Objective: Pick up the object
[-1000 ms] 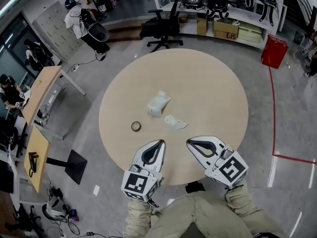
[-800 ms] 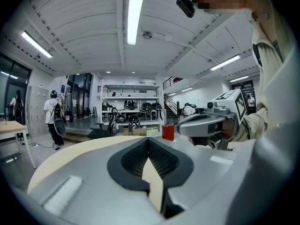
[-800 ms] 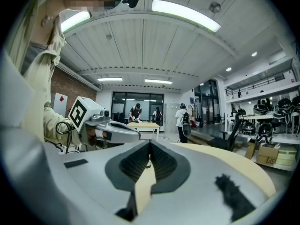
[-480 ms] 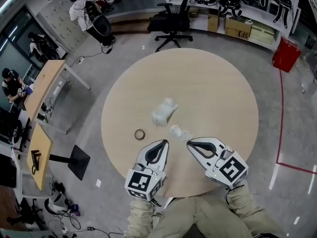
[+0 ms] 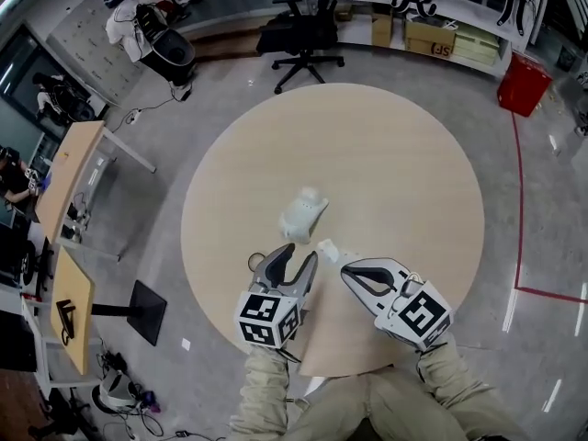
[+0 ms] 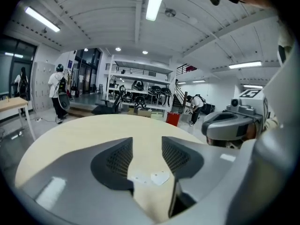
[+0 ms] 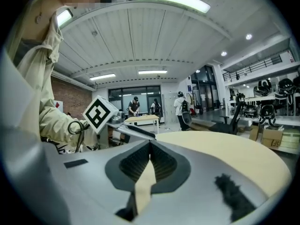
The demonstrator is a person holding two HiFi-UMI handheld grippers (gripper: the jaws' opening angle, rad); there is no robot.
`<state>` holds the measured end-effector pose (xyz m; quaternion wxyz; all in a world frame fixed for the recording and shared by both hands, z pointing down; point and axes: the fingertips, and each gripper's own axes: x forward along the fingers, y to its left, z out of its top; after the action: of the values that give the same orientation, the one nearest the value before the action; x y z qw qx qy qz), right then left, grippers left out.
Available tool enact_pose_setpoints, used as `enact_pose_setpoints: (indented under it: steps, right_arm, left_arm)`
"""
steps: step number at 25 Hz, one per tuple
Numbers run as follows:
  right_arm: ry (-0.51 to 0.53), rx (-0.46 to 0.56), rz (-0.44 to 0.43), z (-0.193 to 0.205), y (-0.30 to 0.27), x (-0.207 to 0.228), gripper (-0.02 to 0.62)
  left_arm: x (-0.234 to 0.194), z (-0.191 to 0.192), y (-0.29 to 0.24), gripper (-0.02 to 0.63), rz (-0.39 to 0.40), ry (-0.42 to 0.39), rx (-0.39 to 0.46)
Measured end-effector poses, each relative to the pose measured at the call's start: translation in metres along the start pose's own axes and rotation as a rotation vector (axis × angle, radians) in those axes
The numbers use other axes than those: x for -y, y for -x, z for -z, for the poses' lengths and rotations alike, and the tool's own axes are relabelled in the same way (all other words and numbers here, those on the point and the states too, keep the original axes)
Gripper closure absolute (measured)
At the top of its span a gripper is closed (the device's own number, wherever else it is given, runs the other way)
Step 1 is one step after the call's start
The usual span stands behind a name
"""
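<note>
On the round wooden table (image 5: 395, 154) lies a crumpled white object (image 5: 303, 214), with a smaller white piece (image 5: 329, 249) just in front of it. My left gripper (image 5: 299, 254) hovers just short of them. Its jaws have just been opening and stand apart, with only bare tabletop between them in the left gripper view (image 6: 146, 146). A small dark tape ring (image 5: 253, 262) peeks out at its left side. My right gripper (image 5: 346, 268) is shut and empty, right of the small piece; its tips meet in the right gripper view (image 7: 150, 145).
A black office chair (image 5: 299, 35) and shelves stand beyond the table, a red bin (image 5: 521, 85) at the far right, wooden desks (image 5: 69, 168) at the left. The table's near edge lies just under both grippers, above the person's legs (image 5: 367, 402).
Both grippers moved forward over the table towards the white objects. The left gripper's jaws, shut before, now stand apart, and it partly covers the tape ring.
</note>
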<state>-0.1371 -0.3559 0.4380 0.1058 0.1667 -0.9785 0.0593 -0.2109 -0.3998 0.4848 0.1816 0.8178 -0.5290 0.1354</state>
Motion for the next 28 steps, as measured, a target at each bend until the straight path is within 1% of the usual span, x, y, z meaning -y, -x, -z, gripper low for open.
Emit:
enact_pose_setpoints:
  steps: [2, 6, 9, 12, 14, 19, 22, 24, 25, 28]
  right_arm:
    - [-0.019, -0.011, 0.004, 0.006, -0.005, 0.003, 0.592]
    - [-0.046, -0.022, 0.013, 0.012, -0.016, 0.012, 0.592]
    - [-0.067, -0.025, 0.016, 0.017, -0.024, 0.019, 0.592]
    - [-0.085, -0.031, 0.015, 0.021, -0.031, 0.021, 0.592]
    - [-0.093, -0.032, 0.016, 0.022, -0.035, 0.024, 0.592]
    - [-0.128, -0.032, 0.021, 0.028, -0.046, 0.033, 0.592]
    - [-0.145, -0.016, 0.017, 0.024, -0.051, 0.035, 0.592]
    - [-0.154, -0.018, 0.023, 0.025, -0.051, 0.038, 0.592]
    - [-0.160, -0.022, 0.027, 0.026, -0.051, 0.040, 0.592]
    - [-0.179, -0.028, 0.034, 0.031, -0.050, 0.043, 0.592]
  left_arm:
    - [-0.016, 0.010, -0.015, 0.363, -0.003, 0.044, -0.052]
    - [-0.052, 0.029, -0.044, 0.227, -0.047, 0.089, -0.149]
    - [-0.074, 0.047, -0.066, 0.155, -0.069, 0.135, -0.219]
    - [-0.090, 0.065, -0.083, 0.102, -0.076, 0.135, -0.301]
    - [-0.096, 0.075, -0.093, 0.084, -0.068, 0.130, -0.343]
    - [-0.105, 0.102, -0.119, 0.080, -0.025, 0.141, -0.450]
    - [-0.107, 0.118, -0.128, 0.080, -0.022, 0.141, -0.503]
    - [-0.110, 0.125, -0.130, 0.080, -0.044, 0.110, -0.518]
    - [-0.112, 0.127, -0.131, 0.096, -0.054, 0.093, -0.517]
    - [-0.113, 0.125, -0.135, 0.106, -0.062, 0.065, -0.495]
